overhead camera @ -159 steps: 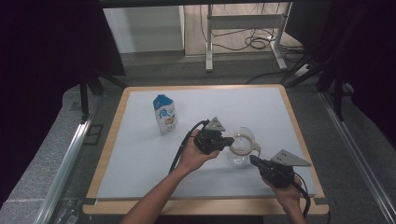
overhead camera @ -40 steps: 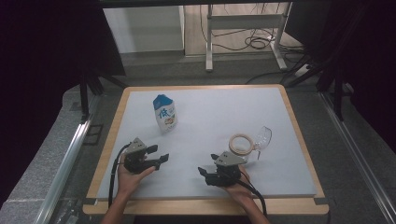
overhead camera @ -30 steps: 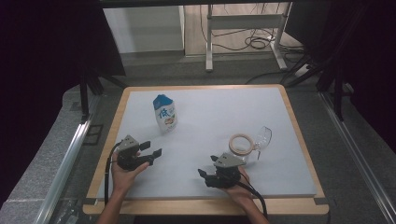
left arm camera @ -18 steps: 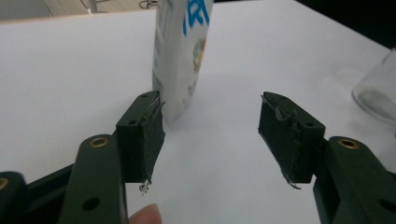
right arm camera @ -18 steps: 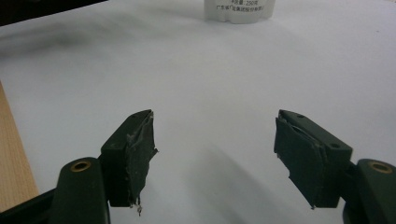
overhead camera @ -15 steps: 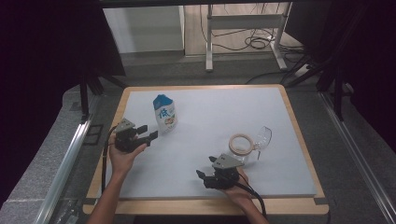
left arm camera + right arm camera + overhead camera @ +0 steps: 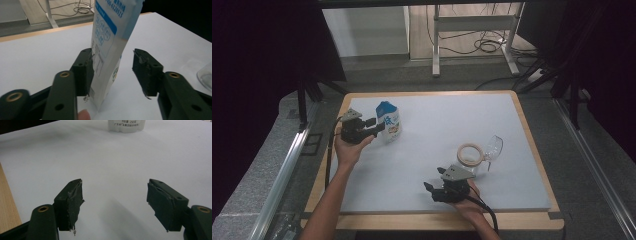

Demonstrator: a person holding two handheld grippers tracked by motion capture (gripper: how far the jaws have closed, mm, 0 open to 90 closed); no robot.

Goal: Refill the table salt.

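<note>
Grab step: left gripper [image 7: 113, 72] was closing its half-open jaws around the upright milk pouch [image 7: 112, 40] near the bench's [image 7: 512, 125] back-left, one pad seemingly touching, so next came squeezing; right gripper [image 7: 115, 202] idled open, empty.

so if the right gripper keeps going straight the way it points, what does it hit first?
Likely the white pouch, standing dead ahead of the open right gripper; only bare white mat lies between them.
</note>
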